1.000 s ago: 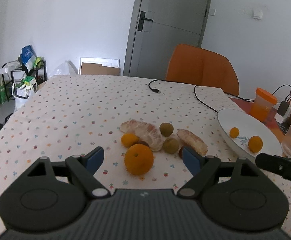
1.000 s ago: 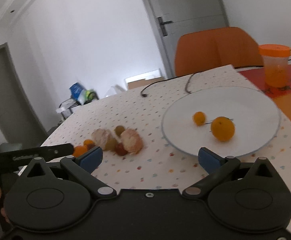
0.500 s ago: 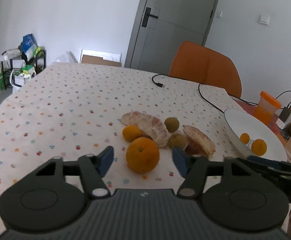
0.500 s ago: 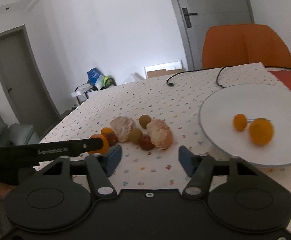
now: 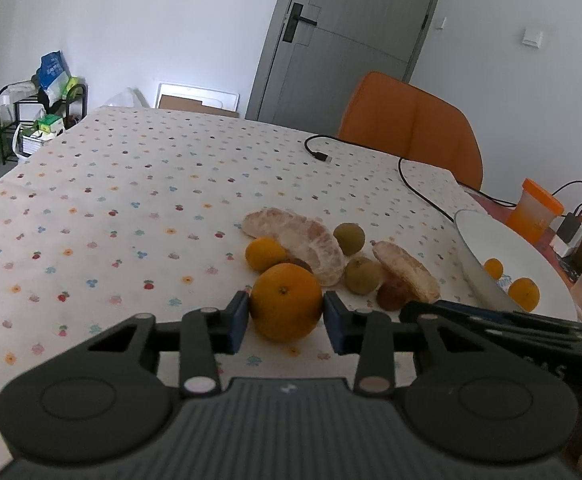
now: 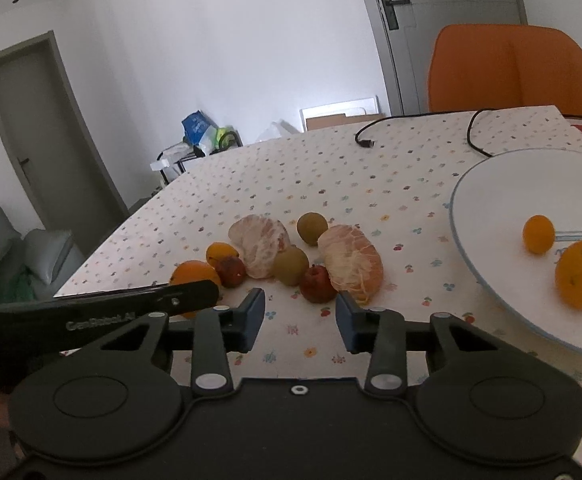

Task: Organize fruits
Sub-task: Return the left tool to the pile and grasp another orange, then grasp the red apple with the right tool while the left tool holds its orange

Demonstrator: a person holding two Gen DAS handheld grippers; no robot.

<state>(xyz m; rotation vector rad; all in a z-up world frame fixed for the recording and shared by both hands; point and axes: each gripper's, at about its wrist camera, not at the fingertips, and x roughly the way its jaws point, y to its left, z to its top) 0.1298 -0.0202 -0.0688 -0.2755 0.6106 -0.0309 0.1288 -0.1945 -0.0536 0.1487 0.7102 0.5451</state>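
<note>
Left gripper (image 5: 286, 317) pinches the big orange (image 5: 286, 301) on the tablecloth (image 5: 131, 200) — right gripper (image 6: 301, 318) hangs part-open, empty, near the red fruit (image 6: 318, 283).

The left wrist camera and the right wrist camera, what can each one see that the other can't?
Only the left wrist view shows the orange-lidded cup and the left gripper closing on the big orange.

Only the right wrist view shows the second grey door and the right gripper, open near the small red fruit.

Both show the white plate holding two oranges, the fruit pile, the black cable and the orange chair.
</note>
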